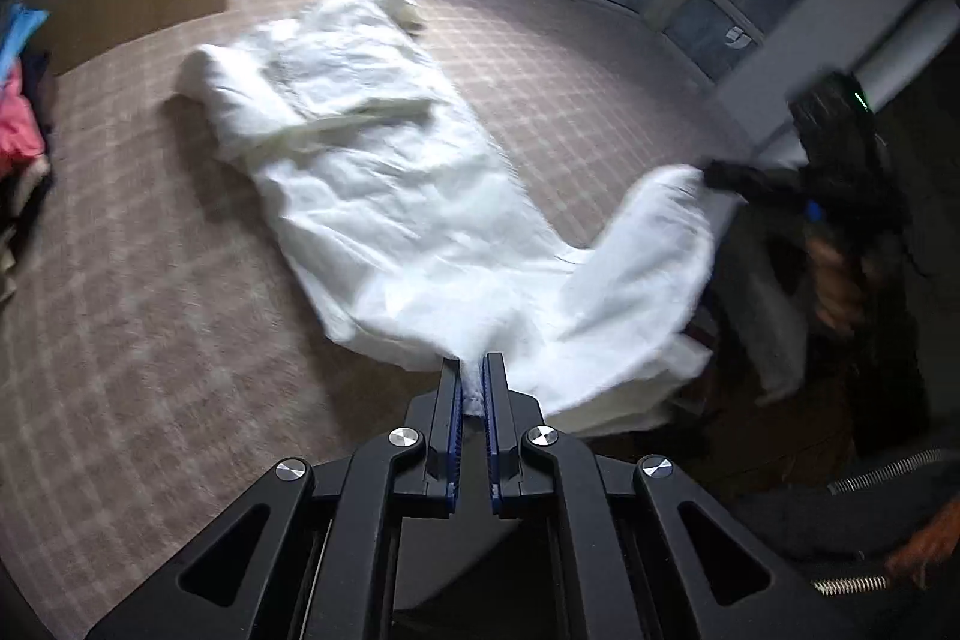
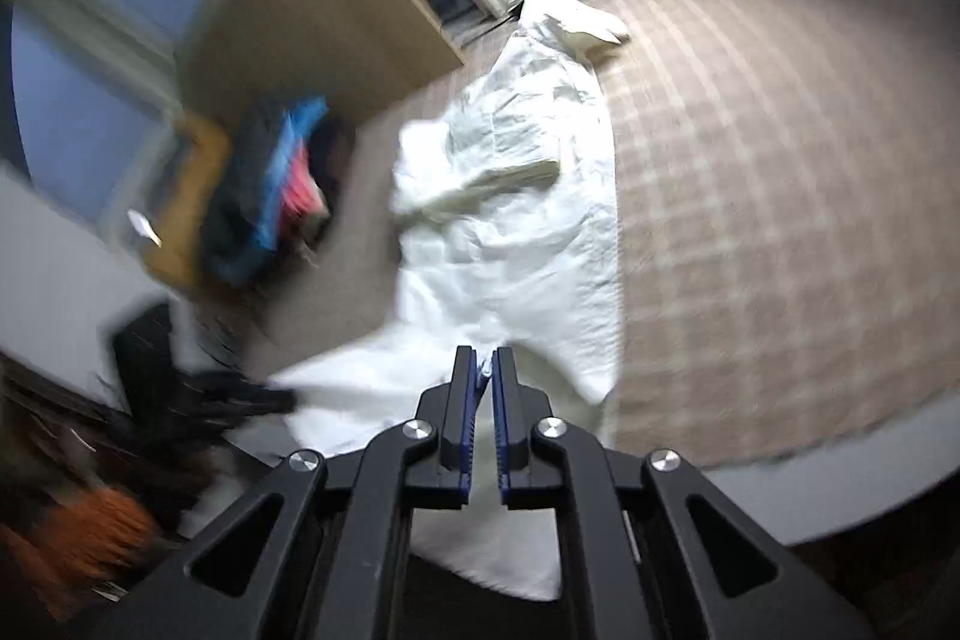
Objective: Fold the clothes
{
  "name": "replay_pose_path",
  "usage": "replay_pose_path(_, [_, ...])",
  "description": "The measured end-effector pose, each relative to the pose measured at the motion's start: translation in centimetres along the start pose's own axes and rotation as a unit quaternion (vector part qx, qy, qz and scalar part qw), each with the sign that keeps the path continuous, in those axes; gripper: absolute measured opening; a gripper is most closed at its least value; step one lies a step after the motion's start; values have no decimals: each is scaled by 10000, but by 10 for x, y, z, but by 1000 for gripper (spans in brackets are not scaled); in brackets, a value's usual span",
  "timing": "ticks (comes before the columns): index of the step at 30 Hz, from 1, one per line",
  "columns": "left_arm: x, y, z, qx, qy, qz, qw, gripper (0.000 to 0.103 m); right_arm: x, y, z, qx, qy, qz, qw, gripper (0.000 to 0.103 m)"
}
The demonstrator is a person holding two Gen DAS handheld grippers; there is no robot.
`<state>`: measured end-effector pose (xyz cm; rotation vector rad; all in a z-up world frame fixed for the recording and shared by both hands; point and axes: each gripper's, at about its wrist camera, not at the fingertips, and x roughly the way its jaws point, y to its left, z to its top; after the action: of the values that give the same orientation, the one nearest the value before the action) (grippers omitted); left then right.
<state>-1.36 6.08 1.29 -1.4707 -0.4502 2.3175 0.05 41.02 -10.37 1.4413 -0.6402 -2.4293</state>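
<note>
White garment point(image 1: 384, 196) pinched by left gripper point(image 1: 474, 370) and right gripper point(image 2: 485, 367), both angled downward.

The left gripper point(image 1: 474, 370) points steeply down, jaws nearly together on a pinch of white cloth point(image 1: 390, 196). The right gripper point(image 2: 485, 364) — also angled down — clamps another edge of it. A hand point(image 1: 837, 280) grips the right gripper's handle — blurred.

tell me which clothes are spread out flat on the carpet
The white garment, held at its near edge by both tongs; the blue and pink clothes lie heaped by the wall.
</note>
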Motion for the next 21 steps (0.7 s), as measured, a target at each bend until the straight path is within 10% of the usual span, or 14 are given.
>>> replay_pose_path(6, [16,-2,-24,-154,48,-58,9999,5,19,38,24,-1420,480,-1359,9793,18])
replay_pose_path(11, [17,-3,-39,-259,-98,-49,9996,6,12,64,42,-2019,123,-841,9757,18])
replay_pose_path(21, [25,-7,-46,-218,-208,67,9995,6,220,89,27,-2391,1844,218,9531,7])
